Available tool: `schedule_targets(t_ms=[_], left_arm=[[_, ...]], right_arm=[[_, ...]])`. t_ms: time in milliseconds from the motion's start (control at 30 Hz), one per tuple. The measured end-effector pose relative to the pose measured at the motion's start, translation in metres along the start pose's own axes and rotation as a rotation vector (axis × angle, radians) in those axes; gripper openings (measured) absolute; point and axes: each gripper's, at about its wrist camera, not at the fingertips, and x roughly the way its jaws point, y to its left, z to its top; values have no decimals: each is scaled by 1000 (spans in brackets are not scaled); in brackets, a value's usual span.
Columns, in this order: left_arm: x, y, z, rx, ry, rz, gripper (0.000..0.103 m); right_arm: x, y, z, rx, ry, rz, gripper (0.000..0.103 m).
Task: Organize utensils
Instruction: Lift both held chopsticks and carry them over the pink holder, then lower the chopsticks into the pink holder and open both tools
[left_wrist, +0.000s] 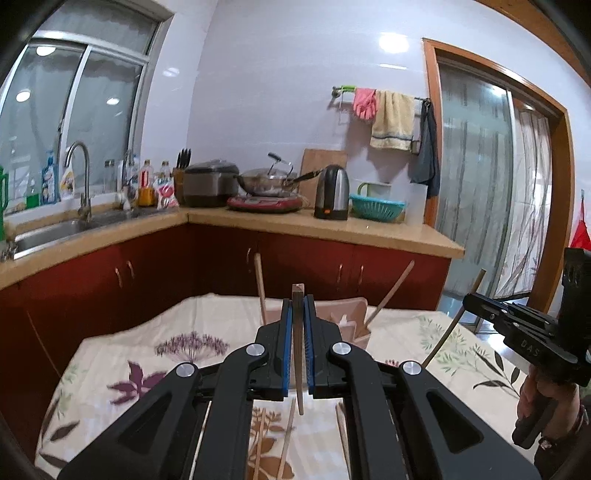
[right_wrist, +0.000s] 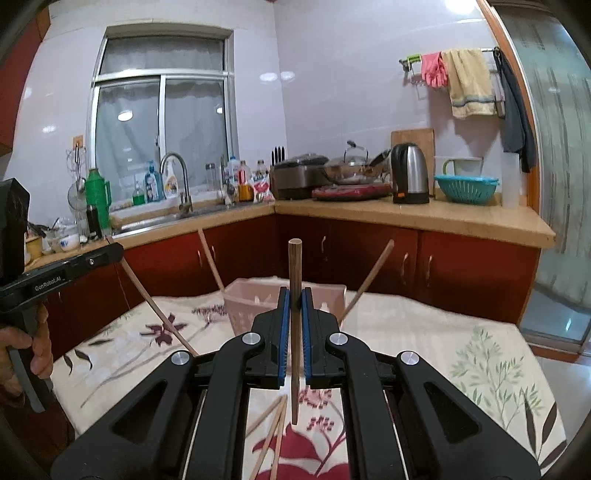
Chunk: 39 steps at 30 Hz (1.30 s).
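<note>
In the left wrist view my left gripper is shut on a dark wooden chopstick that stands upright between its blue pads. Behind it sits a pink holder with two pale chopsticks leaning out of it. My right gripper is shut on another upright brown chopstick, in front of the same pink holder. Each view shows the other gripper at its edge, the right gripper and the left gripper, both raised above the table. Loose chopsticks lie on the cloth below.
The floral tablecloth covers the table, which ends just behind the holder. Beyond stand red cabinets and a counter with a kettle, wok, rice cooker, teal colander and sink. A hand grips the left handle.
</note>
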Motion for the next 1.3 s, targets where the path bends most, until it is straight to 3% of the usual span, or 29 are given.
schedule_targets(t_ms=[333,667,900,1233,1300], left_arm=[[0,-3,52,54,-122,11,7],[35,1,72,71,-189,39,7],[68,4,55,78,-156,58,7],[108,8,11,37,-22,27,7],[110,9,6,28,-3,22,8]], right_arm=[[2,-5,52,-36,-138,3,7],[42,-16,78,-38,-207,11,7],[87,-20,72,-51,-207,-8,7],[133,-30,17,-9,-47,-18,7],[133,-30,13,5,-39,-23,11]])
